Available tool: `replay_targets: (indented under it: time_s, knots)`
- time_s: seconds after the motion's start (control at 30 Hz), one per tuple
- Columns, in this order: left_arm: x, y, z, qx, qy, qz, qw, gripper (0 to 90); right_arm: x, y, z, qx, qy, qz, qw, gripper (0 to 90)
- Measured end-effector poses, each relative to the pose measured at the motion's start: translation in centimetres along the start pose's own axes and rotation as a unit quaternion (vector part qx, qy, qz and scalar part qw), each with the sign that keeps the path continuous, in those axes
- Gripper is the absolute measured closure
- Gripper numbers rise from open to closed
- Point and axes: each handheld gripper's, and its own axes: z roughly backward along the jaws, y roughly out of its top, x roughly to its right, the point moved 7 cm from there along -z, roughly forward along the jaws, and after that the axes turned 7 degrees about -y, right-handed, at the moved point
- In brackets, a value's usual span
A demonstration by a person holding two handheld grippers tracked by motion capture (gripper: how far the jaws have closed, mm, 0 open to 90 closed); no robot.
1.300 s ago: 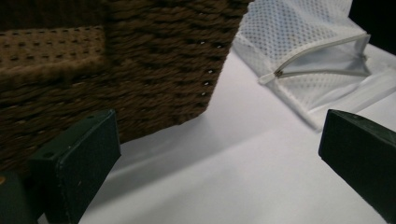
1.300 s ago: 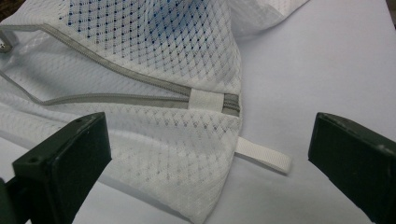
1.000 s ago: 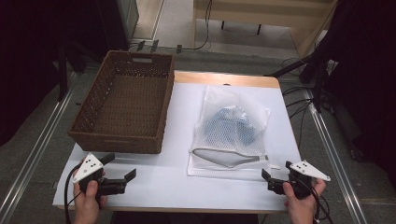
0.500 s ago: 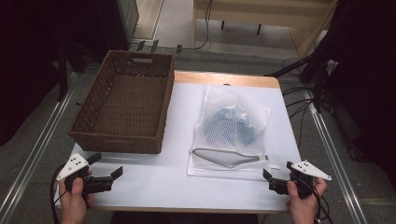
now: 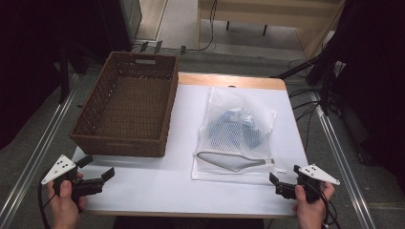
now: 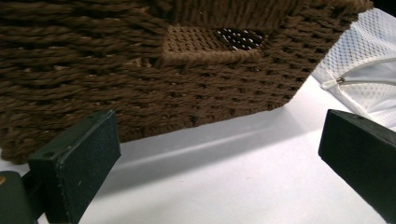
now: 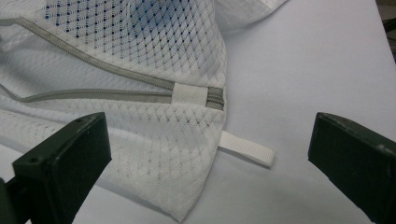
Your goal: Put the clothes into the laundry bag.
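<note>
Lying flat on the right half of the bench (image 5: pixel 157 186), the white mesh bag (image 5: pixel 239 143) has its zipped mouth turned toward the near edge, and that zip gapes partly open in a grey curve. Something blue and bunched shows through the netting in the middle of the bag; what it is cannot be told, though it looks like soft cloth. I judge the whole thing light, limp and floppy: lifted by one point it will likely sag and swing, and the contents could slide toward the open zip if that end hangs down.

The brown wicker basket (image 5: pixel 129 109) stands on the bench's left side, its near wall set back from the near edge, and it appears empty and stiff.

The right gripper (image 5: pixel 282 187) is held low at the near right corner, jaws wide apart and holding nothing. In the right gripper view the bag's near corner lies between and just ahead of the jaws, with the zip's end stop (image 7: pixel 189 94) and a small white fabric tab (image 7: pixel 246 148) sticking out on the bare surface. That corner, doubled by hem and zip tape, seems the firmest place to pinch; bare mesh may snag or stretch.

The left gripper (image 5: pixel 99 168) hovers at the near left corner, jaws equally wide and empty, facing the basket's near wall.
</note>
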Motion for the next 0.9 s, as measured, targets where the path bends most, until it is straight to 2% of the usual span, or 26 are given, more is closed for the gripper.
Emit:
replay_targets:
  time_s: [0.3, 0.9]
  knots:
    - [-0.38, 0.01, 0.31, -0.003, 0.009, -0.007, 0.9999, 0.0, 0.15, -0.03, -0.07, 0.001, 0.001, 0.001, 1.0, 0.0]
    - [-0.61, 0.0, 0.3, -0.004, 0.006, -0.005, 1.0, 0.0, 0.55, 0.0, 0.11, 0.004, 0.0, -0.006, 1.0, 0.0]
